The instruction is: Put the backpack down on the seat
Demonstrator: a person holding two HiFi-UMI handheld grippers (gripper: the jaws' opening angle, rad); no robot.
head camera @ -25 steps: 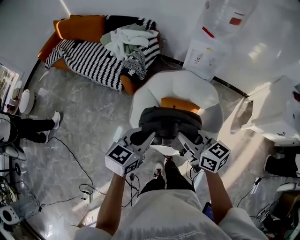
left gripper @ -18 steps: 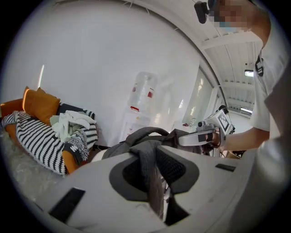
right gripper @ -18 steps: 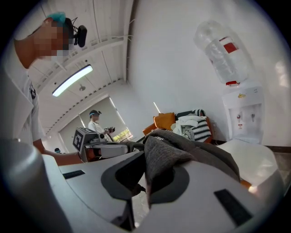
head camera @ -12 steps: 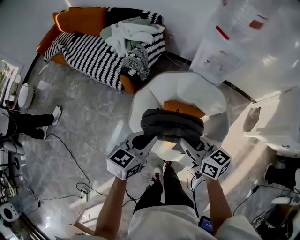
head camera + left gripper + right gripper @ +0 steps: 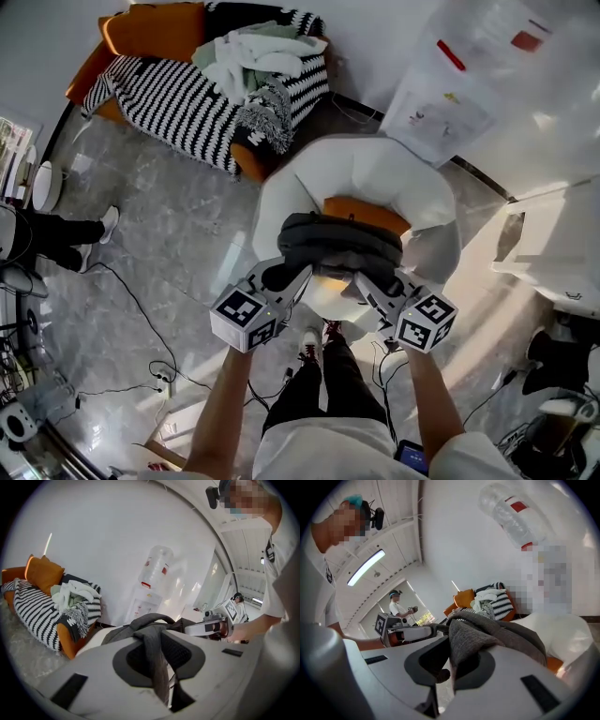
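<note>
The dark grey backpack hangs between the two grippers, directly above the front of the white armchair and just in front of the orange cushion at the chair's back. The left gripper has its jaws drawn in narrow on a grey strap of the bag, and the right gripper has its jaws pinched the same way on a fold of grey fabric at the bag's other end. The carry to the chair looks done, since the bag is lined up over the seat. Whether its underside touches the seat cannot be told from above. What is left, as I judge it, is settling it fully down and letting both jaws go.
</note>
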